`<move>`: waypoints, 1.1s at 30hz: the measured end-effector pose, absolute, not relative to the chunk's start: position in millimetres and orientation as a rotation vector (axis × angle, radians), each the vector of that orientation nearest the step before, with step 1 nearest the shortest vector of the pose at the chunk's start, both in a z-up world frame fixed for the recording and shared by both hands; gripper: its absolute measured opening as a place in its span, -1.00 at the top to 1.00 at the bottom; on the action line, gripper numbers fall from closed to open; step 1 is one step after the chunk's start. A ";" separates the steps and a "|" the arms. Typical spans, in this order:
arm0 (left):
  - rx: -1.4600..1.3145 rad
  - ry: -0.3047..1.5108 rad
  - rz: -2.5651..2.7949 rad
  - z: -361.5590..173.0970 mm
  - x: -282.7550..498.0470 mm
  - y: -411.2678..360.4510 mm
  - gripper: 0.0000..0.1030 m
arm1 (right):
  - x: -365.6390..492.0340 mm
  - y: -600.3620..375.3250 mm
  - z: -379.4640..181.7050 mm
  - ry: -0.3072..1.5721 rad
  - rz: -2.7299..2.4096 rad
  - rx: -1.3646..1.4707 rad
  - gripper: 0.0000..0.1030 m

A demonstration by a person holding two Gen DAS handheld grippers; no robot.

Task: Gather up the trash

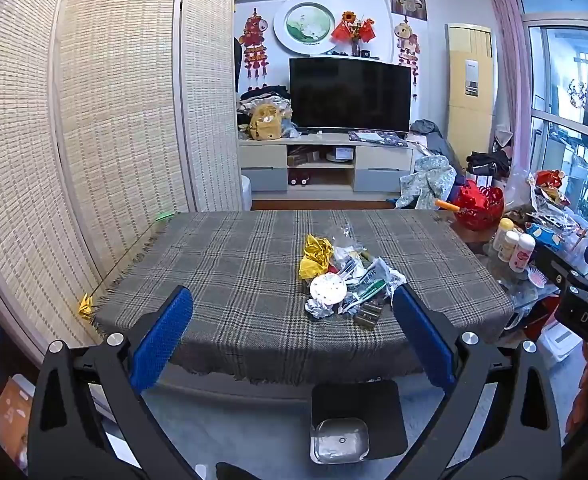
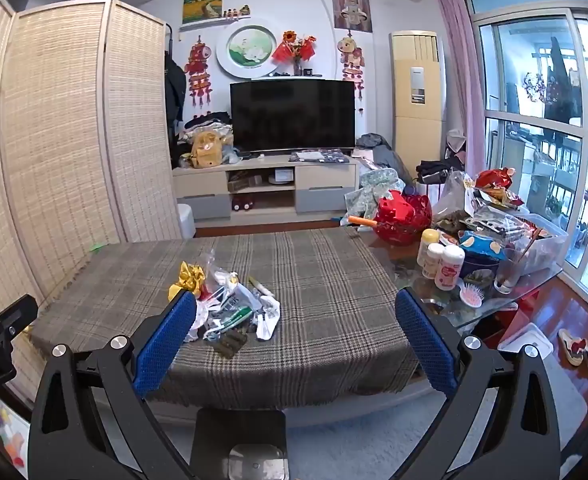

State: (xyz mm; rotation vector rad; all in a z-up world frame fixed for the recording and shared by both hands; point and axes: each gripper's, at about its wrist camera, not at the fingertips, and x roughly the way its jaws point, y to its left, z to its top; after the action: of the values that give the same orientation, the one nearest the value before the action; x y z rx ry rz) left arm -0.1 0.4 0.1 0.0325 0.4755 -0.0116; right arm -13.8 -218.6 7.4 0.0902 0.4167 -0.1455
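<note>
Basically both tongs gaped wide, holding nothing: left tongs (image 1: 292, 312), right tongs (image 2: 295, 316). Trash pile (image 1: 343, 280) sat mid-surface on the plaid cloth (image 1: 234, 264), at about 1 o'clock from the left tongs, 11 o'clock from the right. Black bin (image 1: 357, 420) stood on the floor at 6 o'clock, below the surface edge.

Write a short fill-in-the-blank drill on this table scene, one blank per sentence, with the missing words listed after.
1. The trash pile lies on a ____ tablecloth.
2. The crumpled foil at the pile's far left is ____ in colour.
3. Both the left tongs and the right tongs are ____, holding nothing.
4. The black bin stands on the ____, in front of the table.

Missing words: plaid; gold; open; floor
</note>
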 end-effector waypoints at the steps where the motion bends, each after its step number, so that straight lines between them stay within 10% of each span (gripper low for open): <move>1: 0.033 0.477 -0.010 0.1 0.0 0.3 -0.84 | -14.4 -219.2 7.1 0.417 -0.145 0.091 -0.94; 33: 0.030 0.467 -0.018 10.6 -5.9 -5.2 -0.84 | -15.2 -217.4 10.6 0.408 -0.132 0.090 -0.94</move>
State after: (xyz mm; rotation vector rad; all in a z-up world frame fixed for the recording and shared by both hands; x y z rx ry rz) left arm -5.9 -5.2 10.6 0.0298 0.4667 -0.0179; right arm -15.2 -217.4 10.6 0.0903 0.4076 -0.1323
